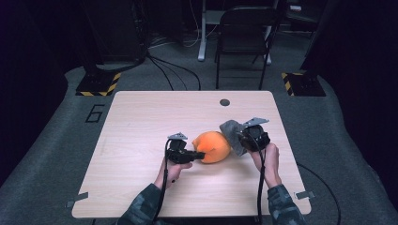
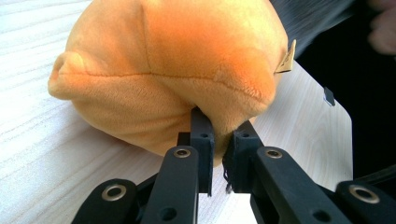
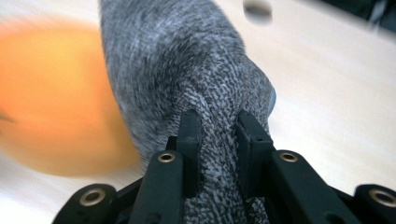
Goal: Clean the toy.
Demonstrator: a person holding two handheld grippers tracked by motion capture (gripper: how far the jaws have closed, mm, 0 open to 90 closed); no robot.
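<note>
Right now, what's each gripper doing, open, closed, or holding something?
Left gripper: closed, pinching the orange plush toy.
Right gripper: closed on the grey knitted cloth.

The plush toy (image 1: pixel 212 146) lies on the surface (image 1: pixel 141 131), toward its near edge and a little right of the middle. The left gripper (image 1: pixel 199 155) sits just left of the plush toy with its fingers (image 2: pixel 201 135) touching the toy's near left side, and the sock (image 1: pixel 232 133) lies against the toy's right side. The right gripper (image 1: pixel 244 139) is just right of the toy, at the sock, and the chair (image 1: pixel 244 33) stands on the floor well behind it.
</note>
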